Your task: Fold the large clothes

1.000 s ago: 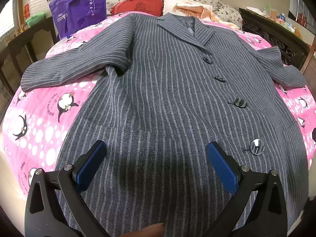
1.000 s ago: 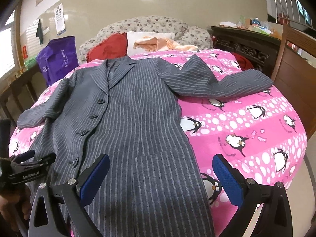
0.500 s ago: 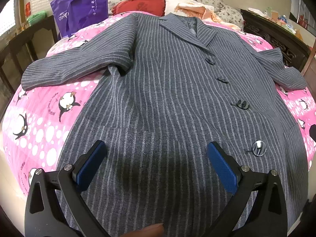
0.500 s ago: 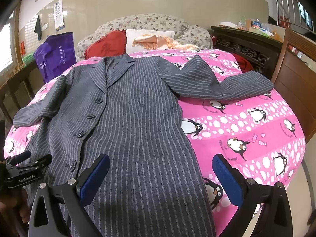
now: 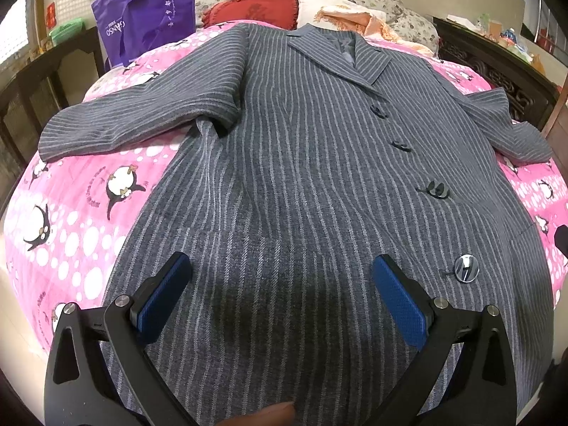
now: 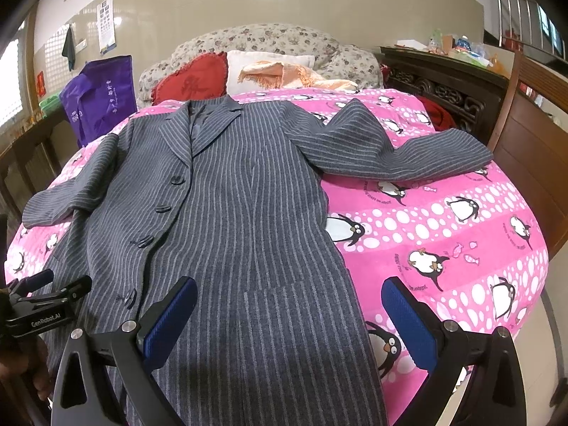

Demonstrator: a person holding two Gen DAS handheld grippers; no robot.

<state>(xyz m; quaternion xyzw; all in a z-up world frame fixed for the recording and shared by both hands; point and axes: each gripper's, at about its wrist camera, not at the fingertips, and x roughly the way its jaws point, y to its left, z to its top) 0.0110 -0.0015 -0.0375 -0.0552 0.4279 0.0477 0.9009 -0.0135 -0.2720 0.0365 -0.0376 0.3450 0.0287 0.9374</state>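
Since a second ago both views have crept slightly forward; the coat is unmoved — flat, face up on the bed, sleeves spread. Left gripper and right gripper: jaws wide apart, holding nothing, over the hem. Bare pink cover flanks both coat edges — wider on the right.

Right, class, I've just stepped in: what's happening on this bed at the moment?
A person holds two grippers over a grey striped coat spread face up on a pink penguin blanket. The coat is buttoned, both sleeves out to the sides, and no fold is made yet. The left gripper hovers open above the lower front of the coat. The right gripper is open too, near the coat's lower edge on the other side. Neither holds any cloth.
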